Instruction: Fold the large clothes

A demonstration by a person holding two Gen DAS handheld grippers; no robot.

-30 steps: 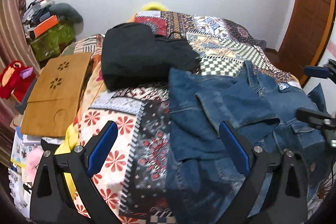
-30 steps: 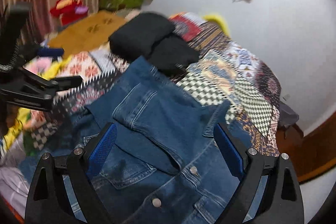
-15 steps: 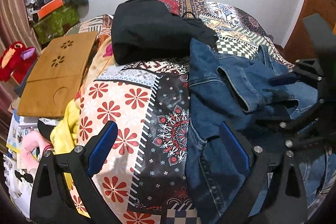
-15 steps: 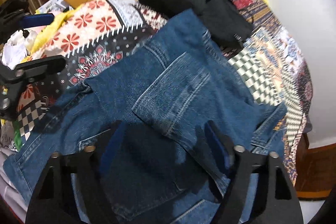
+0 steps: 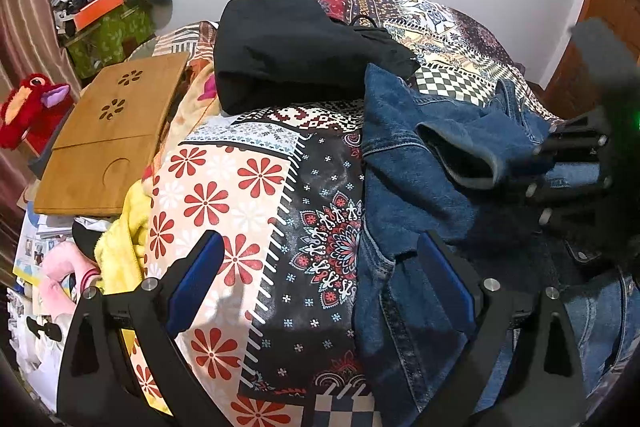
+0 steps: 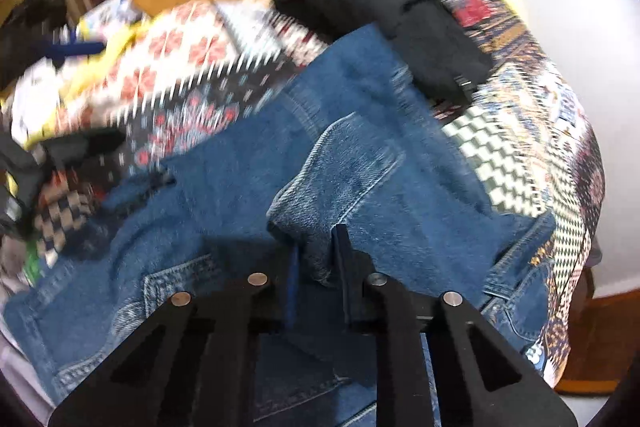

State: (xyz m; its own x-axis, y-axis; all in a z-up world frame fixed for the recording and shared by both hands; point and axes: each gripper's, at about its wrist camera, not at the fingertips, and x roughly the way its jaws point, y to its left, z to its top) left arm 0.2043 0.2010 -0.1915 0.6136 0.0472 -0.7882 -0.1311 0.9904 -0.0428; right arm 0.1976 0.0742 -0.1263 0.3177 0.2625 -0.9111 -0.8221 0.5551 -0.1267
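Note:
A blue denim jacket (image 5: 404,163) lies on the patterned bedspread (image 5: 240,187), spread toward the right. My right gripper (image 6: 316,255) is shut on the cuff of the jacket's sleeve (image 6: 312,211) and holds it lifted over the jacket body (image 6: 248,187). In the left wrist view the right gripper (image 5: 560,163) shows at the right with the sleeve cuff (image 5: 472,155) in it. My left gripper (image 5: 320,275) is open and empty, above the bedspread beside the jacket's left edge.
A folded black garment (image 5: 296,43) lies behind the jacket. A wooden lap tray (image 5: 108,143) sits at the bed's left edge, with a red plush toy (image 5: 32,107), a yellow blanket (image 5: 120,251) and a cluttered pile (image 5: 100,15) beyond. A wooden door (image 5: 600,27) stands at right.
My right gripper has come down onto the jacket and shut on the sleeve cuff, lifting it. My left gripper stays open and has moved slightly closer to the bed.

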